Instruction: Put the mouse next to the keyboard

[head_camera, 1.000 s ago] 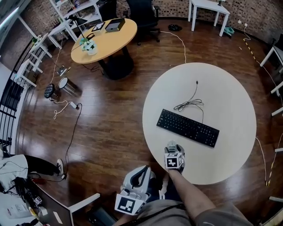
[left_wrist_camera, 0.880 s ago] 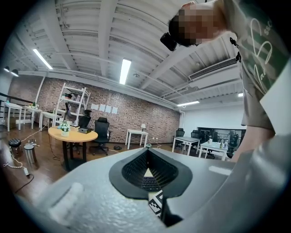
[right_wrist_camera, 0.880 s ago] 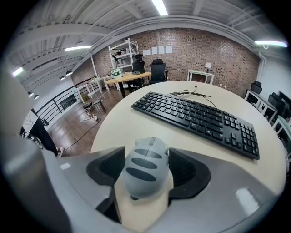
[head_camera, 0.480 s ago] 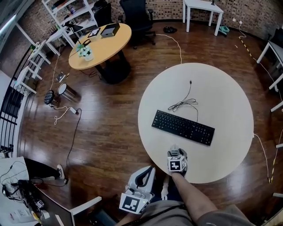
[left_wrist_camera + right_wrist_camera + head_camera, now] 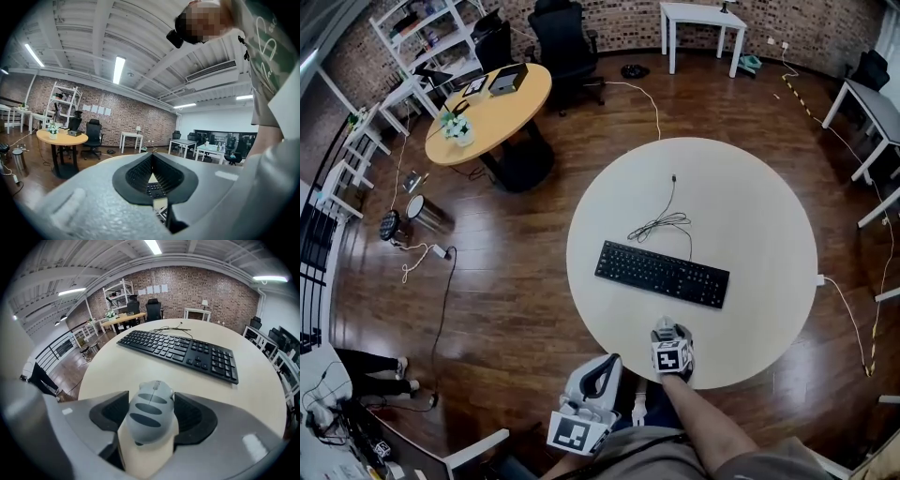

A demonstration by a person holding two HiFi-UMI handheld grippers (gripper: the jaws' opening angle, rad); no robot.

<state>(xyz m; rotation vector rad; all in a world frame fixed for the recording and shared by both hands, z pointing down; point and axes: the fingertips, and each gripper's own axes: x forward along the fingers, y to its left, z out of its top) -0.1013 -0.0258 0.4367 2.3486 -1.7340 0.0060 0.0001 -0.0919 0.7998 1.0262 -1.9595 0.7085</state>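
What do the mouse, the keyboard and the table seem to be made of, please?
Mouse: likely plastic, matte grey with darker stripes, smooth moulded shell.
Keyboard: likely black plastic, matte, separate moulded keys.
Table: top looks like pale laminate or painted board, smooth and uniform; cannot tell which.

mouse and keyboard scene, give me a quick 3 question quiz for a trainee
1. True or false: the mouse is black like the keyboard.
2. The keyboard's cable: A) lies looped on the table, B) hangs off the table edge, C) runs to a laptop.
3. Which gripper holds the mouse?
Key: 1 false, it is grey; 2 A; 3 the right gripper.
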